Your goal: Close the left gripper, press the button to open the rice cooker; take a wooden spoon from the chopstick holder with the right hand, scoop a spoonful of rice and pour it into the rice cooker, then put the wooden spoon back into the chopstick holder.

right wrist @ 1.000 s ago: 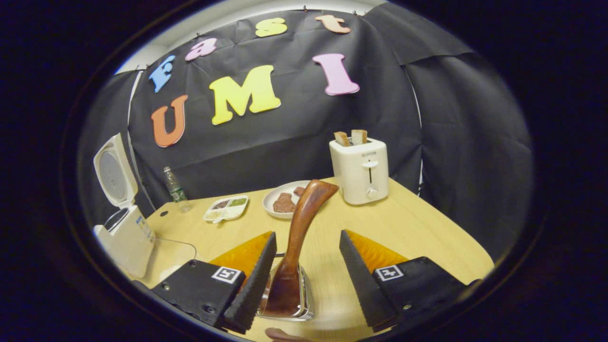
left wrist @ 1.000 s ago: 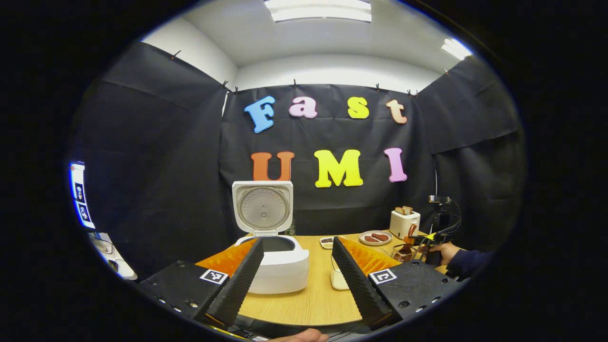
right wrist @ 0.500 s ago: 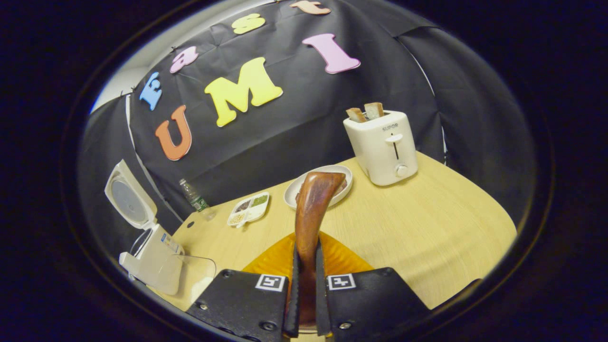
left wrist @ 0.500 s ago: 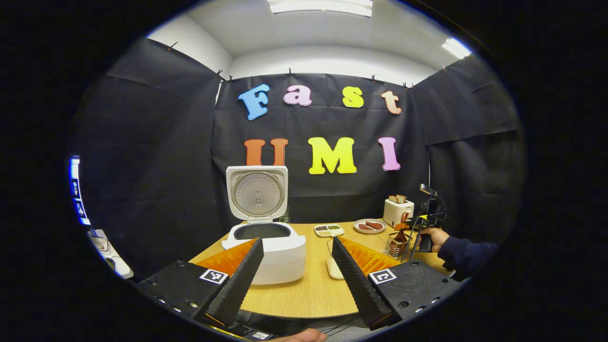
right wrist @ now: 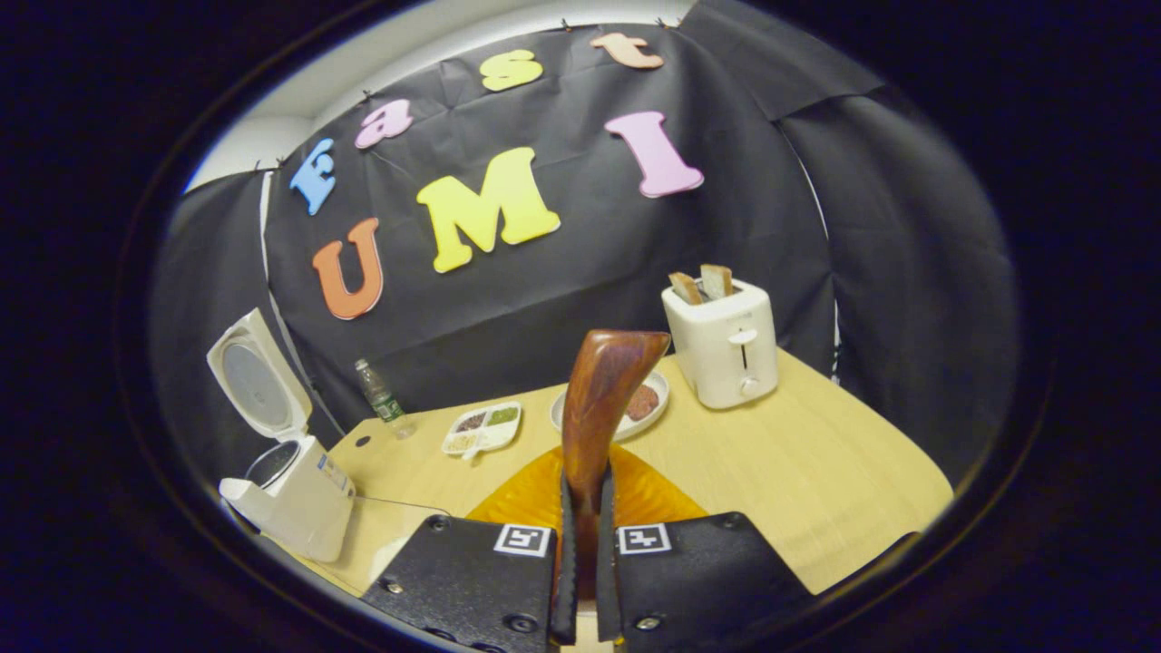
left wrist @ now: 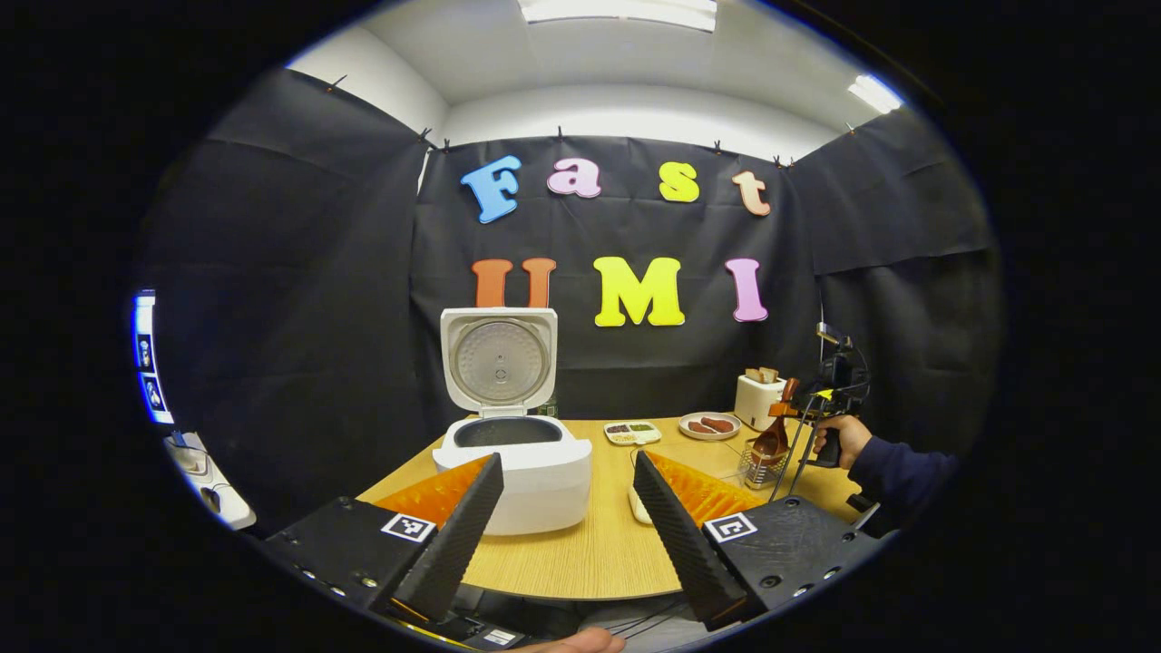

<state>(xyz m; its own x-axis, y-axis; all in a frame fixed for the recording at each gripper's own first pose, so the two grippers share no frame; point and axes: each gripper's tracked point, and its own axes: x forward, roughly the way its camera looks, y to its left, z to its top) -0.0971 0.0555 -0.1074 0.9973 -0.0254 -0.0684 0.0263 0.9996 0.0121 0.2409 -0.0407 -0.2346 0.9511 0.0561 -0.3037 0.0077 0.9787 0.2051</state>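
The white rice cooker [left wrist: 514, 467] stands at the table's left with its lid [left wrist: 499, 355] raised upright. My left gripper [left wrist: 567, 517] is open, hovering short of the table's near edge with nothing between its fingers. At the right, a hand [left wrist: 832, 439] holds my right gripper [left wrist: 798, 410], shut on the brown wooden spoon [left wrist: 774, 439], whose bowl hangs at the top of the wire chopstick holder [left wrist: 758, 469]. In the right gripper view the spoon handle [right wrist: 603, 394] rises from my shut right gripper [right wrist: 580, 508]. The open cooker [right wrist: 288, 490] shows far left there.
A white toaster [right wrist: 723, 345] with bread stands at the back right. A plate of food [right wrist: 648, 404], a divided white dish [right wrist: 481, 428] and a bottle [right wrist: 379, 396] lie along the back. A pale container [left wrist: 639, 504] sits right of the cooker, partly behind my left finger.
My right gripper went from open around the spoon handle to shut on it, then rose with the spoon. My left gripper drew back a little from the cooker.
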